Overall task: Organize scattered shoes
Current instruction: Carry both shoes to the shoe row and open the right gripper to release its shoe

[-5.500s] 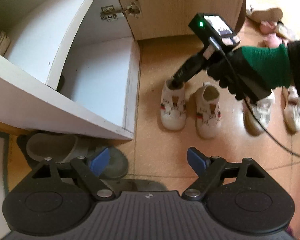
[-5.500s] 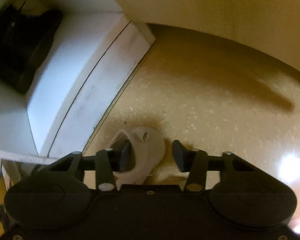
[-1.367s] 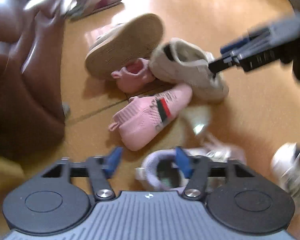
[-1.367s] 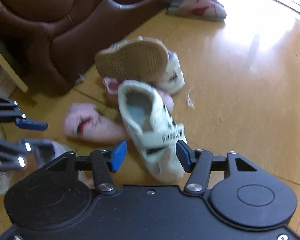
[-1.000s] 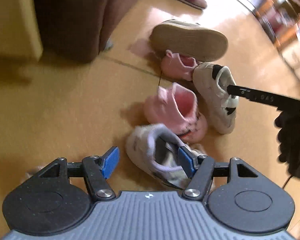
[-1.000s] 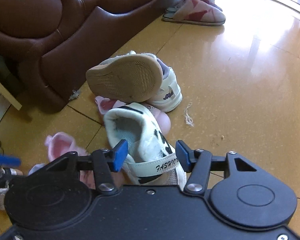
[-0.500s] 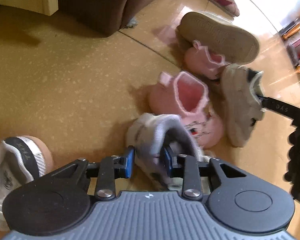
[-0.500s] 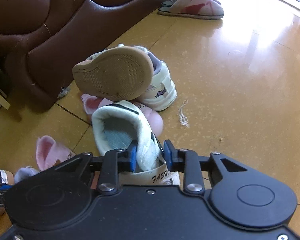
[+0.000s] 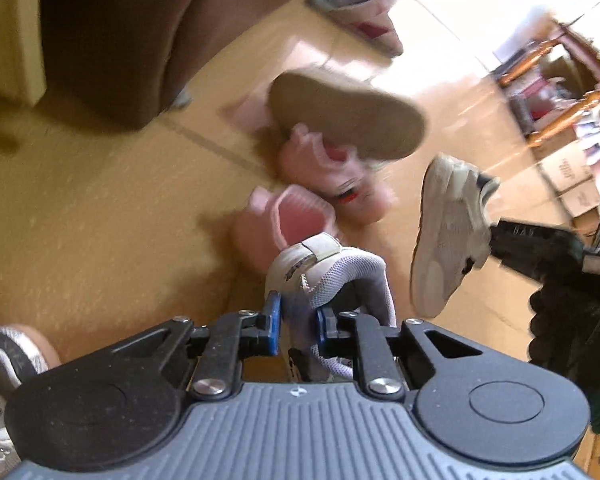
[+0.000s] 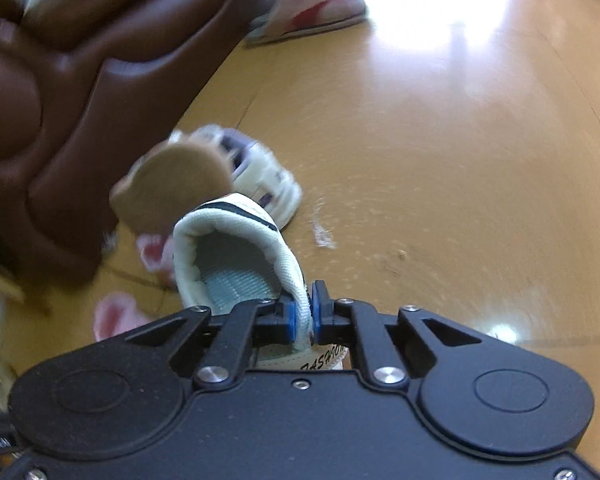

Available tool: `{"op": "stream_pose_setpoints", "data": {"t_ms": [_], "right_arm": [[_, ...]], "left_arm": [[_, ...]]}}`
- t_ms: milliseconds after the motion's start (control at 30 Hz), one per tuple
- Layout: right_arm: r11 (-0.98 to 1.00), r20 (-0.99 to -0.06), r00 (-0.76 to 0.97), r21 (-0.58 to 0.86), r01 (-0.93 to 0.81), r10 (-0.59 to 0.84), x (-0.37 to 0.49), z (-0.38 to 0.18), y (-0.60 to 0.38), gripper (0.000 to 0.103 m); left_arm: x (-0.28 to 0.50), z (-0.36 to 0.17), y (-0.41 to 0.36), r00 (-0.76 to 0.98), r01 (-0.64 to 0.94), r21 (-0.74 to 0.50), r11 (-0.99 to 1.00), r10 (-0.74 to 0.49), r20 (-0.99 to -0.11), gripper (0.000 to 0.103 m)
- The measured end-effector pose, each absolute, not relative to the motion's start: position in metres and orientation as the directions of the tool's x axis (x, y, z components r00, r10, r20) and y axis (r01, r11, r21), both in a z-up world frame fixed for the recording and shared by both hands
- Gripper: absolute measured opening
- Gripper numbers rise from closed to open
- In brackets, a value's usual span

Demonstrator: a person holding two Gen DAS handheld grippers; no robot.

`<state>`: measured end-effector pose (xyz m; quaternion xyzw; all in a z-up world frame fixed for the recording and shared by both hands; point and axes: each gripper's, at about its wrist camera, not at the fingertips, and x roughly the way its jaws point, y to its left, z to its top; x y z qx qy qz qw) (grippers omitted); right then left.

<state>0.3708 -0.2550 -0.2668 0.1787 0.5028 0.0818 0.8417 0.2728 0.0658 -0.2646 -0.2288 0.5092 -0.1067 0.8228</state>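
In the left wrist view my left gripper [image 9: 298, 320] has the side wall of a white and lilac sneaker [image 9: 332, 276] between its blue pads, jaws closing on it. My right gripper [image 10: 305, 316] is shut on the collar of a white sneaker with black stripes [image 10: 236, 252]. From the left wrist view that white sneaker [image 9: 448, 232] hangs toe-down off the floor from the right gripper [image 9: 496, 240], held by a black-gloved hand [image 9: 568, 320]. Two pink sock shoes [image 9: 284, 220] [image 9: 332, 168] lie just beyond the lilac sneaker.
An overturned shoe with a tan sole [image 9: 348, 120] rests on the pink pair beside a brown leather sofa [image 9: 112, 40]. Slippers [image 9: 360, 12] lie farther back. Another white shoe [image 9: 4, 364] sits at lower left. Open yellow floor [image 10: 440, 160] spreads to the right.
Both grippers have closed onto shoe collars. The right one has carried the white striped sneaker up and away from the pile; the lilac sneaker now tilts in the left pads.
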Motion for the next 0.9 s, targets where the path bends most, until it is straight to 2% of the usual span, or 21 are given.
{"op": "stream_pose_setpoints", "data": {"t_ms": [200, 400, 633, 900], "right_arm": [[0.855, -0.783, 0.517, 0.490, 0.170, 0.345, 0.334, -0.227, -0.290, 0.008], [0.819, -0.781, 0.516, 0.524, 0.235, 0.351, 0.276, -0.199, -0.315, 0.008], [0.772, -0.811, 0.485, 0.526, 0.357, 0.328, 0.174, -0.186, -0.353, 0.008], [0.735, -0.870, 0.395, 0.471, 0.487, 0.295, 0.088, -0.212, -0.367, 0.009]], "left_arm": [[0.262, -0.209, 0.081, 0.514, 0.026, -0.473, 0.881, -0.417, -0.749, 0.017], [0.223, -0.170, 0.099, 0.541, 0.028, -0.431, 0.902, -0.376, -0.752, 0.017], [0.161, -0.167, 0.087, 0.509, 0.029, -0.413, 0.910, -0.369, -0.778, 0.016], [0.114, -0.174, 0.069, 0.453, 0.079, -0.364, 0.928, -0.359, -0.816, 0.017]]}}
